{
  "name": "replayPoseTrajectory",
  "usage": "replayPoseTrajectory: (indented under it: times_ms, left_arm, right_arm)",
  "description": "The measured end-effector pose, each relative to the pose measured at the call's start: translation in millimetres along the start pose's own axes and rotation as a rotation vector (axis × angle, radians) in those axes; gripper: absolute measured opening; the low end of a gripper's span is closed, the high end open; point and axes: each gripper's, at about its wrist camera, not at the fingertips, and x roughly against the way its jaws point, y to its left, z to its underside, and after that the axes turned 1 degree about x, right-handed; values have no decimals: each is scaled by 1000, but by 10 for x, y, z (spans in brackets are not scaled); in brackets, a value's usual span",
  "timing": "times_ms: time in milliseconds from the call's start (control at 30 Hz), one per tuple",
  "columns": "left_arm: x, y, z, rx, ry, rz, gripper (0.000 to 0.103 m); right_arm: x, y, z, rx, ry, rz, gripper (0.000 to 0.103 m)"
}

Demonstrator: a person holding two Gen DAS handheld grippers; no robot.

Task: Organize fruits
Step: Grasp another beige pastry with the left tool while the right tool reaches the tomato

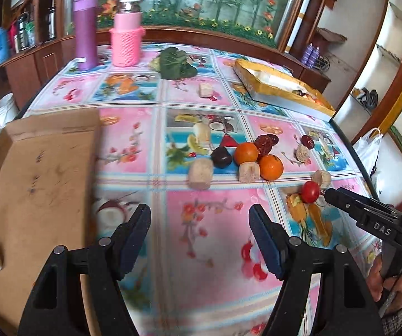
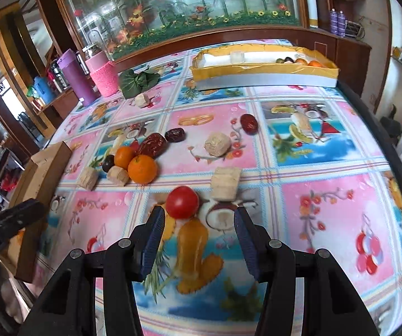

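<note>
Right hand-held gripper (image 2: 198, 224) held open, nothing between pads. Red tomato (image 2: 182, 202) seen on tabletop (image 2: 327, 151) just ahead of fingertips, near left one. Pale block (image 2: 225, 183) set beside tomato. Two oranges (image 2: 142, 168) and dates (image 2: 154, 144) found farther off, left. Left hand-held gripper (image 1: 199, 224) held open too, empty, above tabletop; cardboard box (image 1: 38, 173) seen at its left.

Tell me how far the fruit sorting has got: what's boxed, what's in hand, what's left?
Done: a few fruits, oranges among them, lie in the yellow box. In hand: nothing; the right gripper is open just short of the tomato, the left gripper open over bare cloth. Left: two oranges, red dates and the tomato.
</note>
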Motion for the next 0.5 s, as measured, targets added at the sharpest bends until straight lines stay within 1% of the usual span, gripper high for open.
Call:
replayPoseTrajectory:
  times_ms: [67,167,267,333,433,467,500]
  left_arm:
    - [-160,-48,-72,-14,4,-19,72]
    - [-311,-31,-137,-23,4,-39,72]
    - [-472,24,-191,-6,24,-28,71]
    - [-561,54,-211,4,36,-24,69]
    - [-634,40,-216,-2,41,-16,58]
    - [-654,22,-207,-10,44,-16,47]
    - [-666,-2,-196,-24,40,-31,40]
  right_arm:
    - [-89,-15,-40,3,9,-30,55]
    - [-230,37,-67,17,33,-42,55]
    - [-325,83,-58,33,42,-43,55]
    - [-378,102,-61,40,49,-36,55]
    - [-469,108,-67,33,65,-28,55]
    - [-469,113,-69,35,55,-22,54]
    - [-474,125,-71,39,55,-17,52]
